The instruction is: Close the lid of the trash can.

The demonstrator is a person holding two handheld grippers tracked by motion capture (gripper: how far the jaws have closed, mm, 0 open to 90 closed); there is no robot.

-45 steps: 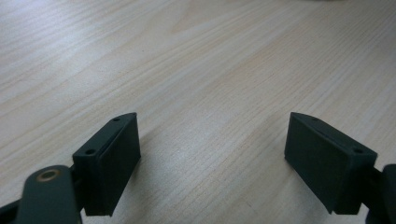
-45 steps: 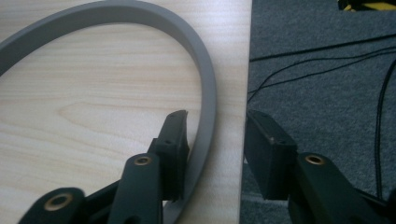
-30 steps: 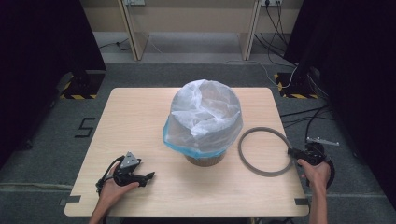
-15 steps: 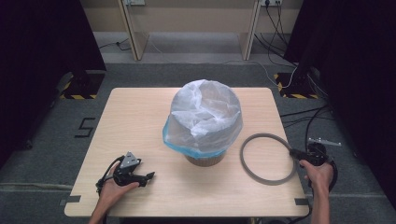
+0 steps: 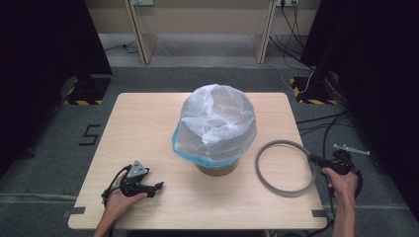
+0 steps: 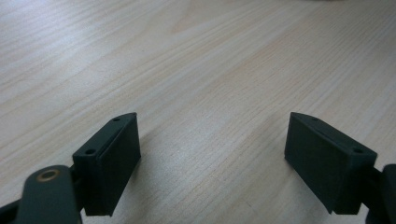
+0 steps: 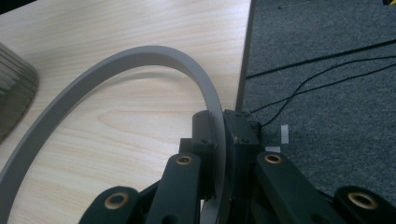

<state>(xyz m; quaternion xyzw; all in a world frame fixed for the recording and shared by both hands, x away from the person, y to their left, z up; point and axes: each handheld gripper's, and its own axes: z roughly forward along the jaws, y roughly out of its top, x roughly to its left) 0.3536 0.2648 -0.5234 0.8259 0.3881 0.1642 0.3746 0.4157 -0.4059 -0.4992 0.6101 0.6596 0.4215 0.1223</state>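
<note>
A small bin (image 5: 216, 167) stands mid-table with a translucent white bag (image 5: 216, 121) pulled over it, the bag's blue edge hanging down its sides. To its right a grey ring (image 5: 285, 168) hovers just over the table, and my right gripper (image 5: 316, 159) is shut on its right side. In the right gripper view the ring (image 7: 135, 58) curves away from the clamped jaws (image 7: 219, 135) toward the bin's ribbed side (image 7: 14, 88). My left gripper (image 5: 157, 186) rests on the table at the front left, open, with only bare wood between its pads (image 6: 116, 158).
The wooden table (image 5: 148, 128) has its right edge just under my right hand, with grey carpet and black cables (image 7: 322, 70) beyond. Dark curtains flank both sides, and table legs stand at the back.
The ring, held by my right gripper, has shifted slightly to the right and forward, away from the bin. My left gripper has stayed put.
</note>
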